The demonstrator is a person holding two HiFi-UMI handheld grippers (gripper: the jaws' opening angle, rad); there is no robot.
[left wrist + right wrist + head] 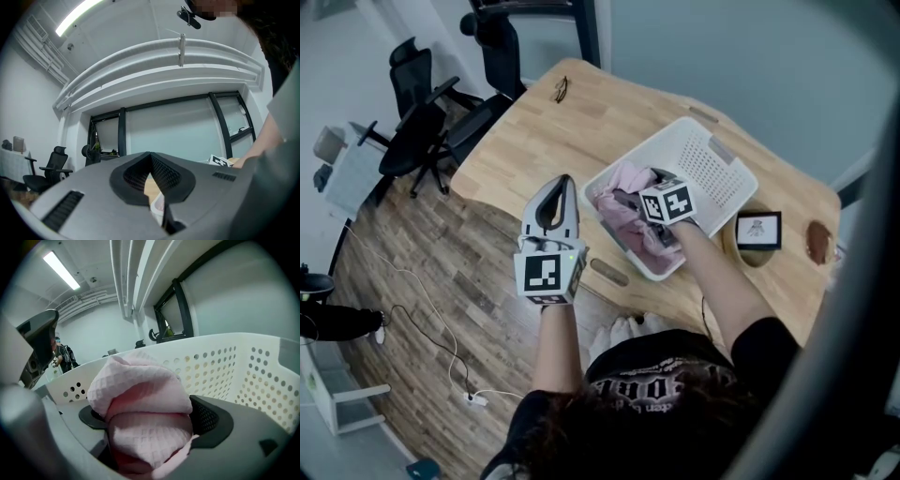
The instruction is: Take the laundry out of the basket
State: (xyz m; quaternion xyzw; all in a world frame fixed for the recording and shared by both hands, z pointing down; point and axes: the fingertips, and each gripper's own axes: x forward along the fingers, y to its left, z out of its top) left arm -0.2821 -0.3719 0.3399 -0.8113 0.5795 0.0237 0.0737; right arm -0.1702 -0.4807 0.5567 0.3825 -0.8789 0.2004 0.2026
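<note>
A white perforated laundry basket (727, 173) stands on the wooden table (581, 112), with pink laundry (623, 183) bunched at its near end. My right gripper (630, 202) reaches down into that end of the basket. In the right gripper view its jaws (145, 423) stand wide apart and a bulging pink waffle-weave cloth (140, 390) fills the gap between them, with the basket wall (225, 366) behind. My left gripper (563, 180) hovers at the table's near edge, left of the basket. Its jaw tips (150, 157) meet and hold nothing.
A small framed picture (758, 229) and a brown object (817, 242) lie right of the basket. A dark small item (561, 89) sits at the table's far side. Office chairs (422, 122) stand beyond the table's left end, and a cable (441, 347) runs across the wood floor.
</note>
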